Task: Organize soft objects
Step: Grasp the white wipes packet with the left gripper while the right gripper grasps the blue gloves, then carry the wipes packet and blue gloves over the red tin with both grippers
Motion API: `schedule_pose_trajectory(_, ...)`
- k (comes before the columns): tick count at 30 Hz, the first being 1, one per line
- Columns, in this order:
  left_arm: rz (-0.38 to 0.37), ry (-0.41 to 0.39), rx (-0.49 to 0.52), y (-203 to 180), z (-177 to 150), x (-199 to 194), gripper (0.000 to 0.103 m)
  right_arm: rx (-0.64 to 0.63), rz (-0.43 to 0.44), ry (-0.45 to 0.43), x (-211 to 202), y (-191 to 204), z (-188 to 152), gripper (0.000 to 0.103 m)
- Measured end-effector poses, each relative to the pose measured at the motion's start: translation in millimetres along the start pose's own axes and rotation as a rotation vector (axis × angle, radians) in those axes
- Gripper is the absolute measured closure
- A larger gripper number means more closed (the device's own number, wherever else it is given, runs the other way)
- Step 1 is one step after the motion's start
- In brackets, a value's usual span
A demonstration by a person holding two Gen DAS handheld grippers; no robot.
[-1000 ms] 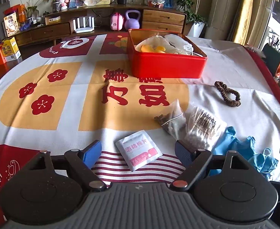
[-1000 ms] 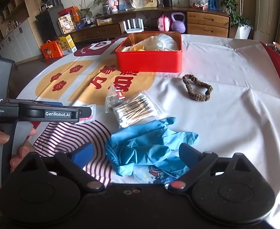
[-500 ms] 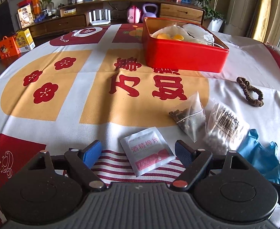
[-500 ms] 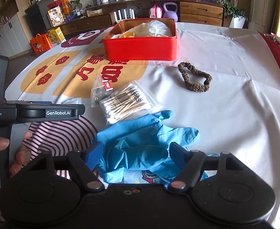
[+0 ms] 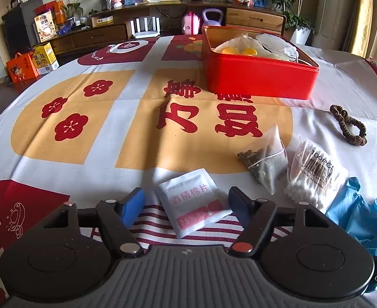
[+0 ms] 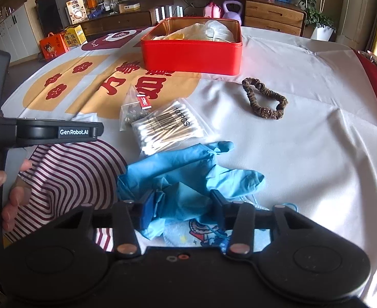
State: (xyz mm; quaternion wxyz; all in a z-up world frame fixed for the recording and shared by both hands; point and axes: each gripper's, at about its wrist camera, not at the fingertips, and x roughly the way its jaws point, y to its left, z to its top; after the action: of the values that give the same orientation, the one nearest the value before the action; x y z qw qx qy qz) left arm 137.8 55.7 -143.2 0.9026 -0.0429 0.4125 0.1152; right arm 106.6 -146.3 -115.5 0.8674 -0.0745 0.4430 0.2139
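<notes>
Closing around the crumpled blue gloves (image 6: 185, 179), your right gripper (image 6: 182, 205) had its fingers (image 6: 147, 205) on either side of the bundle; whether the pads already pressed it could not be told. The gloves lay on the near part of the tabletop (image 6: 303, 141), over a small printed cloth (image 6: 196, 233) that showed just beneath them.

Your left gripper (image 5: 185, 205) was closing too, its fingers (image 5: 132, 205) standing apart on either side of the white alcohol-pad sachet (image 5: 192, 202), which lay flat on the striped part of the tablecloth (image 5: 85, 141), clear of both pads. In the right view that gripper reached in from the left, with your hand (image 6: 6, 184) on its grip.

Just beyond the gloves lay a clear bag of cotton swabs (image 6: 167, 128), touching a pyramid tea bag (image 6: 132, 110) on its left. Further right, apart from them, sat a brown scrunchie (image 6: 265, 100). At the far side stood the open red tin (image 6: 191, 54), already holding pale soft items (image 6: 209, 32).
</notes>
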Motion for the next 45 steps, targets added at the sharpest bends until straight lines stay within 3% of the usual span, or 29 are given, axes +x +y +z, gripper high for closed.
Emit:
schedule_pose_trajectory(5,0.008,-0.008,-0.009,6,0,-2,0.053,-0.034,-0.026,-0.015,-3,3,0,0.081)
schedule_pose_trajectory(9,-0.005,-0.016,-0.018,14,0,-3,0.061,-0.041,-0.038,-0.029,-7,2,1,0.092)
schedule_pose_trajectory(12,-0.015,-0.019,-0.017,17,1,-4,0.064,-0.028,-0.043,-0.047,-12,-3,3,0.095)
schedule_pose_trajectory(20,-0.041,-0.022,-0.03,23,1,-9,0.065,0.017,-0.057,-0.119,-32,-18,12,0.098)
schedule_pose_trajectory(33,-0.12,-0.043,-0.039,27,12,-36,0.065,0.073,-0.008,-0.185,-66,-42,34,0.098)
schedule_pose_trajectory(45,-0.196,-0.09,0.02,15,38,-63,0.065,0.07,0.022,-0.225,-88,-51,60,0.098)
